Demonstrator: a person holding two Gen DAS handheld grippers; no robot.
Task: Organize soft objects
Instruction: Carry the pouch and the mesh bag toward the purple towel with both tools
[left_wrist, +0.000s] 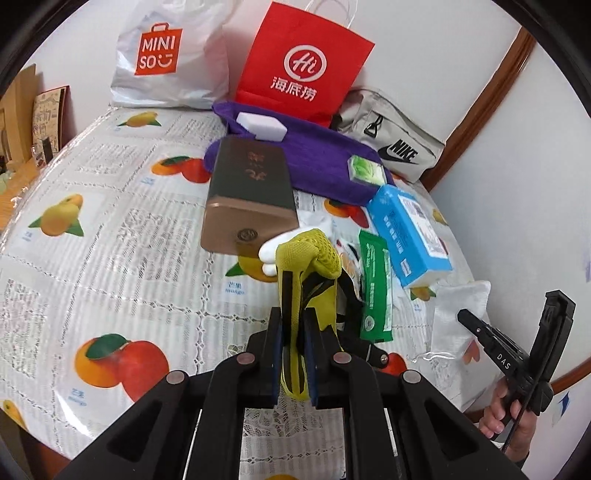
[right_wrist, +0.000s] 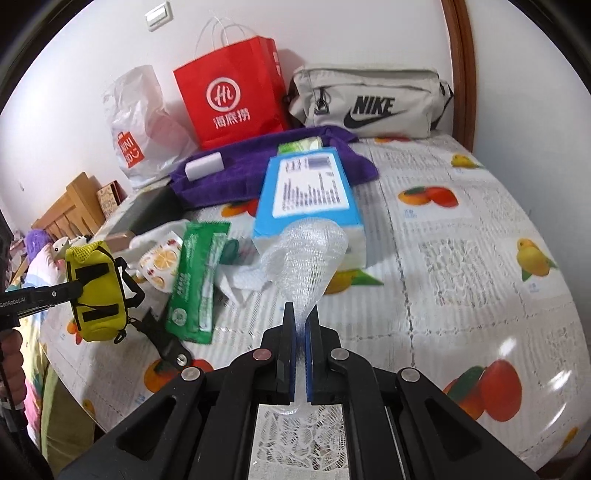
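Yellow fabric fills your left gripper (left_wrist: 293, 325): its jaws pinch the small yellow pouch (left_wrist: 306, 273), lifted off the table just in front of the brown box (left_wrist: 247, 195), left of the blue tissue box (left_wrist: 408, 232). From your right wrist, the right gripper (right_wrist: 300, 325) is clamped on white foam netting (right_wrist: 306, 254), held just in front of the blue tissue box (right_wrist: 306, 192), with the yellow pouch (right_wrist: 94, 291) well off to its left.

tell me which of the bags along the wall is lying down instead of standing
The grey fabric Nike pouch lies on its side; the red paper bag and white plastic Miniso bag stand upright.
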